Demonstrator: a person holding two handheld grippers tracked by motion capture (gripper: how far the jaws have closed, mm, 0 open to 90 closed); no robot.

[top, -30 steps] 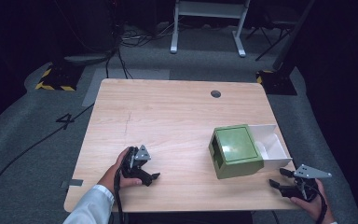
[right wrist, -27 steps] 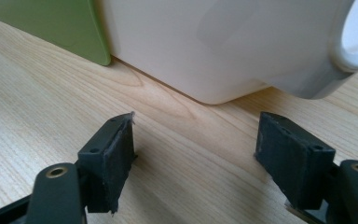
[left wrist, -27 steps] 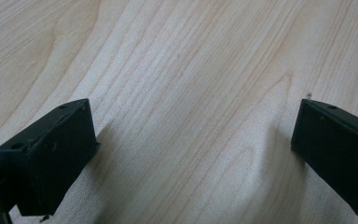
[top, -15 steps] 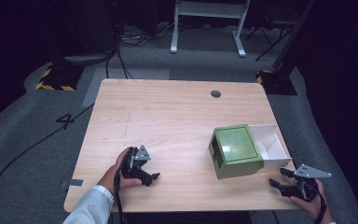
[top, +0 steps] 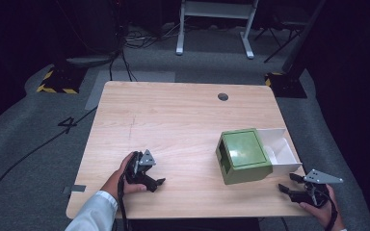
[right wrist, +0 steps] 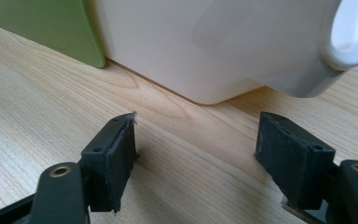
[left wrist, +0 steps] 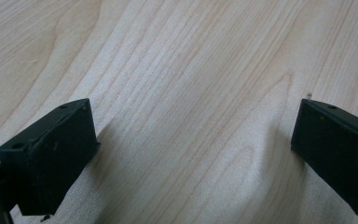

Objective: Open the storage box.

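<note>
Spanning most of the high view: a pale wooden table [top: 173, 125]. Sitting on its right half, a green box [top: 243, 155] with a white drawer [top: 282, 150] pulled out to the right. Resting on the near left of the wood, the left gripper [top: 155, 183], jaws wide apart over bare tabletop. Hovering by the near right corner, just beside the drawer, the right gripper [top: 285, 183], jaws apart, nothing between.
</note>
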